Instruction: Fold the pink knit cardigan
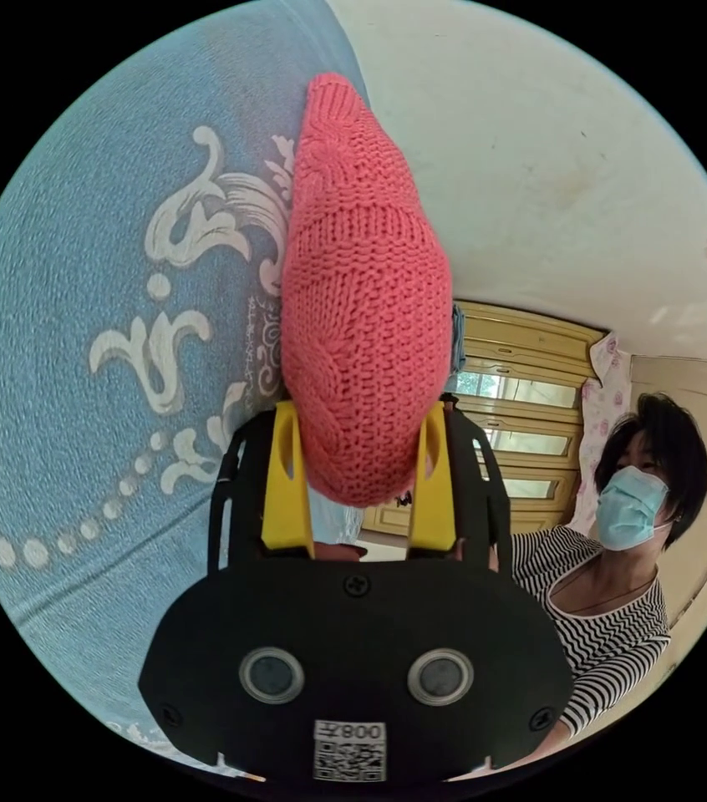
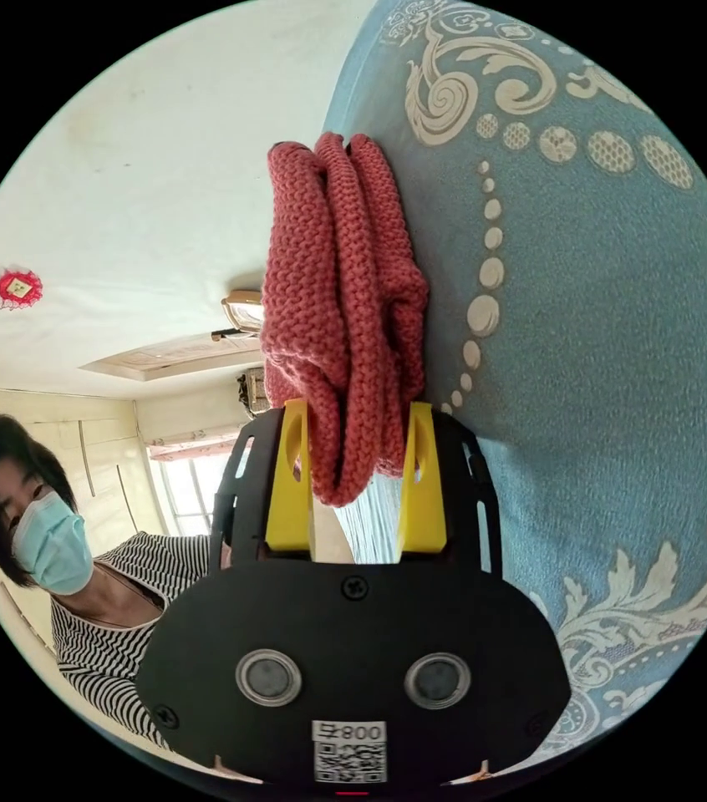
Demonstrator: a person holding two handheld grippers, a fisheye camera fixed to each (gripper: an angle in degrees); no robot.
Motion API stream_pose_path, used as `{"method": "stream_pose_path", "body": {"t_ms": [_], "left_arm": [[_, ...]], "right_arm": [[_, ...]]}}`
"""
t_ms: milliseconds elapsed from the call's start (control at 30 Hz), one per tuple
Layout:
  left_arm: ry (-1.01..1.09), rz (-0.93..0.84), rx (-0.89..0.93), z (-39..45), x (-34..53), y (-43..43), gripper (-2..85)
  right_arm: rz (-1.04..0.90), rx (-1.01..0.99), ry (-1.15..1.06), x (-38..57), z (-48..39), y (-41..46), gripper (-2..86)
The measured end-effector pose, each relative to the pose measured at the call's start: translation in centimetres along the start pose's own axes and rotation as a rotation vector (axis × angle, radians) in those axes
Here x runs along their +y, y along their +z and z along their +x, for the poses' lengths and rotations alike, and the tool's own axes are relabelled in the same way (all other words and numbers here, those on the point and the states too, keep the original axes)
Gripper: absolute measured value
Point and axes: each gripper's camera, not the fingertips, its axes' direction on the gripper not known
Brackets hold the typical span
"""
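Both clamped on the pink knit cardigan point(image 1: 362, 317): left gripper point(image 1: 359, 484) on a cable-knit fold, right gripper point(image 2: 355, 476) on bunched layers between its yellow fingers point(image 2: 289, 484).

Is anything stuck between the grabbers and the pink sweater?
No. The pink cardigan sits right between the yellow jaws of the left gripper, and bunched folds of it sit between those of the right gripper. The blue patterned cloth lies alongside it.

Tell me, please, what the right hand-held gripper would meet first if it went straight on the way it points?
Probably just the pink knit cardigan bunched between its jaws; the right hand-held gripper points along the blue patterned cloth beside it. Depth beyond is unclear.
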Motion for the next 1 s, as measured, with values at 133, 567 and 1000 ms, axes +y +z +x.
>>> {"method": "stream_pose_path", "body": {"t_ms": [133, 567, 1000], "left_arm": [[-0.049, 0.042, 0.029, 0.0, 1.0, 0.7, 17.6], [-0.288, -0.119, 0.037, 5.3, 11.2, 5.0, 17.6], [-0.332, -0.312, 0.039, 16.1, 14.1, 8.2, 17.6]], "right_arm": [[-0.016, -0.062, 0.038, 1.1, 0.9, -0.7, 11.7], [-0.029, -0.071, 0.253, 17.2, -1.0, -3.3, 9.8], [0.038, -0.053, 0.364, 31.4, -11.6, -6.2, 9.3]]}}
